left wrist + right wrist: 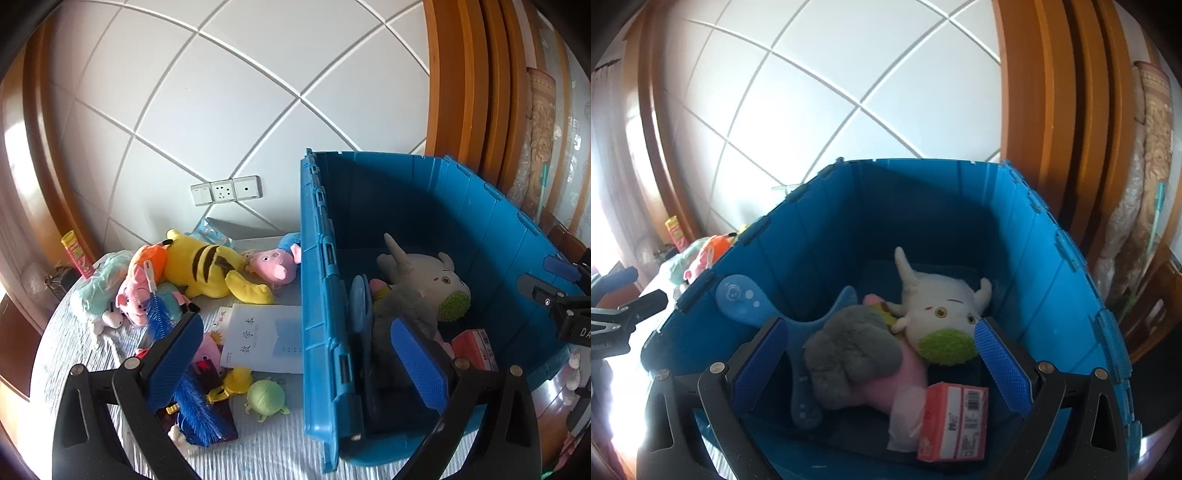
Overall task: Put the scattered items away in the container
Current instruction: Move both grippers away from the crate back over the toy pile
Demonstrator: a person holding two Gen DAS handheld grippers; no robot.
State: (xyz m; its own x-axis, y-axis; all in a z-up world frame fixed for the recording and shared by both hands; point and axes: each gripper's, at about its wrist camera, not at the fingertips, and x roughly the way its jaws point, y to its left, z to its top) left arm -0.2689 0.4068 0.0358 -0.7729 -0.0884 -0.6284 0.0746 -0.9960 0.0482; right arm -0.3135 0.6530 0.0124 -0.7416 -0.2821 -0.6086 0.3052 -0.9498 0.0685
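A blue plastic bin (321, 266) stands on the striped bed. In the right wrist view the bin (1052, 280) holds a white plush (945, 302), a grey plush (849, 362), a red box (953, 421) and a blue spoon-shaped toy (738, 299). Left of the bin lie a yellow striped plush (207, 262), pink pig plushes (271, 264), a blue brush (192, 395), a white notebook (264, 339) and a green ball toy (266, 397). My left gripper (295, 362) is open, straddling the bin's left wall. My right gripper (882, 365) is open and empty over the bin.
A tiled white wall with a socket panel (226, 190) rises behind the bed. Wooden frames (469, 85) stand right and left. A pink-yellow tube (75, 253) stands at the bed's far left corner. A rolled rug (1145, 166) leans at the right.
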